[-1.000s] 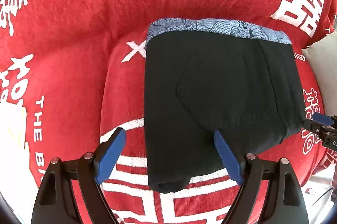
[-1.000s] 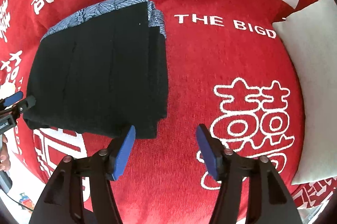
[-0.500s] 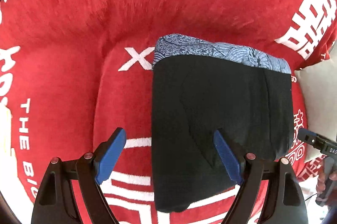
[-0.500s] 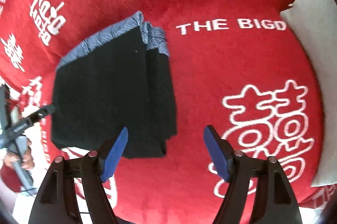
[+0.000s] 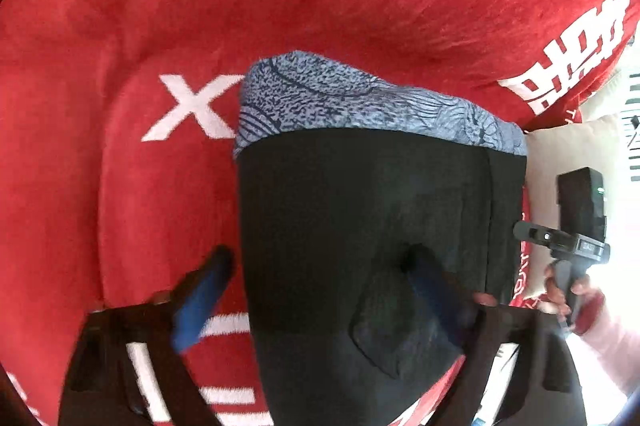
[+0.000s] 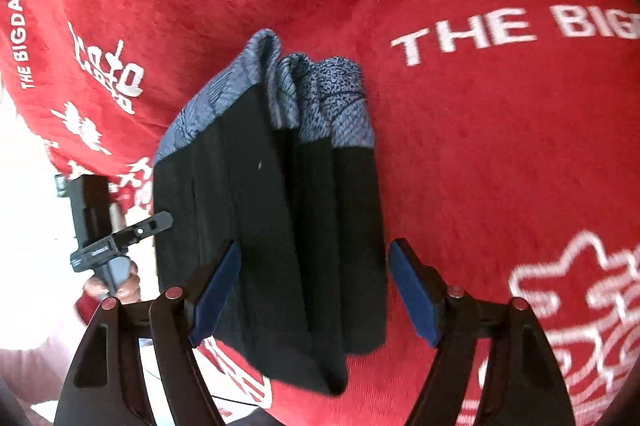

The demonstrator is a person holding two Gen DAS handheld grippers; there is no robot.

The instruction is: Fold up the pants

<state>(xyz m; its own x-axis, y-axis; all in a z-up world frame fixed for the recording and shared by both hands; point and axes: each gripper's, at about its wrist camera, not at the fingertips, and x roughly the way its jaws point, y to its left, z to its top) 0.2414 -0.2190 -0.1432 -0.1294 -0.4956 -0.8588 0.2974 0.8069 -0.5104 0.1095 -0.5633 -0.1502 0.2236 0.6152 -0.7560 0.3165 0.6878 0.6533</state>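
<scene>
Black fabric with a blue patterned waistband makes up the folded pants [image 5: 360,218], which are seen lying in a compact stack on a red blanket [image 5: 120,26] printed with white lettering; what lies under the blanket cannot be told. The left claw [image 5: 316,290] is spread wide, its jaws having just been opening, and it is placed astride the near left edge of the stack, one blue pad over the blanket and the other over the black cloth, with no pinch visible. The right claw [image 6: 316,290] is likewise spread, its jaws also having opened further within the last second, and the near right edge of the stack [image 6: 272,226] is framed between its pads without being pressed. From the right wrist view several loose layers are shown at that edge, fanned and uneven. It is judged that, if the pads are closed on only the top layers, the lower ones could be left behind and the fold pulled apart. A lopsided lift by the two claws could skew the stack, and the plush blanket could be caught by a pad and dragged along.
</scene>
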